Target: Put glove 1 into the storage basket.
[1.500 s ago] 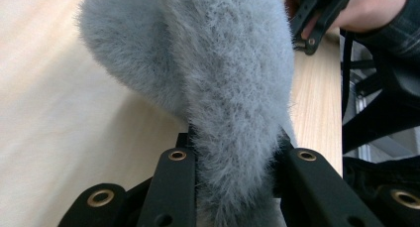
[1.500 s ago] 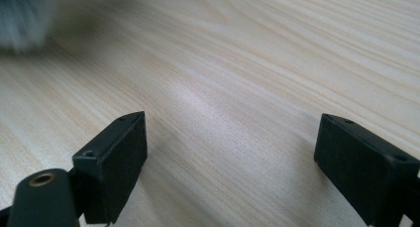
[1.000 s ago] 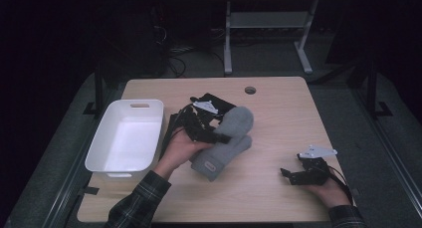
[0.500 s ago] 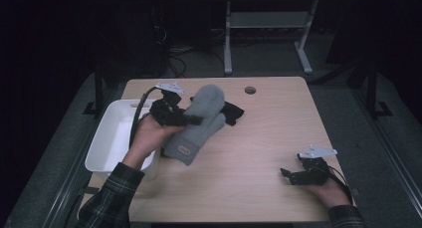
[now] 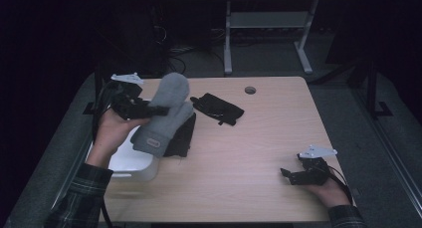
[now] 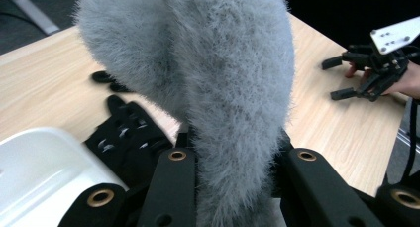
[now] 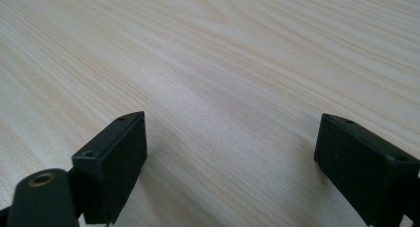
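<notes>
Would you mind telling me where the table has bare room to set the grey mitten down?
The middle of the table, between the black glove and the right claw, is bare, as is the far right corner past the hole. The left is crowded: bin, dark cloth, left claw gripping the mitten.

A fuzzy grey mitten (image 5: 163,113) hangs at centre left, above a white bin (image 5: 130,161). Black gloves (image 5: 217,107) lie on the pale wood-grain table (image 5: 259,138). Lower left, a dark plaid sleeve (image 5: 82,198).
</notes>
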A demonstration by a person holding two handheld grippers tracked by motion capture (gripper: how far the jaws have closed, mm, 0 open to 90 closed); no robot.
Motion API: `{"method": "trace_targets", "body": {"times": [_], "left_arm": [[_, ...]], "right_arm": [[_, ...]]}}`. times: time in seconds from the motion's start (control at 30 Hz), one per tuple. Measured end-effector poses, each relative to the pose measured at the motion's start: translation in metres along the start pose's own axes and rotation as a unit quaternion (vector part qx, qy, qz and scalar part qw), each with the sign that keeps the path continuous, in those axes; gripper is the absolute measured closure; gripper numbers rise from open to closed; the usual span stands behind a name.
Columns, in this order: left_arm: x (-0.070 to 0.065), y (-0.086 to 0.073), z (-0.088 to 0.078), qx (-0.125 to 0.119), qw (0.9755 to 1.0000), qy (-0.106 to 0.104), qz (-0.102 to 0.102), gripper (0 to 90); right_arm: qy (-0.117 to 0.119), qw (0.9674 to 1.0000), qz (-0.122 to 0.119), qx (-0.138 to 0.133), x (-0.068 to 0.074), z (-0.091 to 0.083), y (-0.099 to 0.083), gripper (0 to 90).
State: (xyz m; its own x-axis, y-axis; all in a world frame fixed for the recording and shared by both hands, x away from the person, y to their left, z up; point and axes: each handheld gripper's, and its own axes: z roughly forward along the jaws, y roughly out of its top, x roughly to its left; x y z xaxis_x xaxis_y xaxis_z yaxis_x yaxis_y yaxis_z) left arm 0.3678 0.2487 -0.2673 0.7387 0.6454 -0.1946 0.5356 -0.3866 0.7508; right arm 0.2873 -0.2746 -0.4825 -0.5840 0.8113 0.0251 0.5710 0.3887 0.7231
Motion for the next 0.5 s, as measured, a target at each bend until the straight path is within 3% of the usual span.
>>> {"method": "trace_targets", "body": {"times": [0.23,0.5], "left_arm": [[0.025,-0.022,-0.027,0.003,0.9993,0.028,-0.026,73.0],[0.058,-0.057,-0.029,0.018,0.9959,0.047,-0.075,73.0]], "right_arm": [[0.0,1.0,0.001,0.001,0.0,0.0,0.0,12.7],[0.0,1.0,0.002,0.001,0.0,0.0,0.0,12.6]]}}
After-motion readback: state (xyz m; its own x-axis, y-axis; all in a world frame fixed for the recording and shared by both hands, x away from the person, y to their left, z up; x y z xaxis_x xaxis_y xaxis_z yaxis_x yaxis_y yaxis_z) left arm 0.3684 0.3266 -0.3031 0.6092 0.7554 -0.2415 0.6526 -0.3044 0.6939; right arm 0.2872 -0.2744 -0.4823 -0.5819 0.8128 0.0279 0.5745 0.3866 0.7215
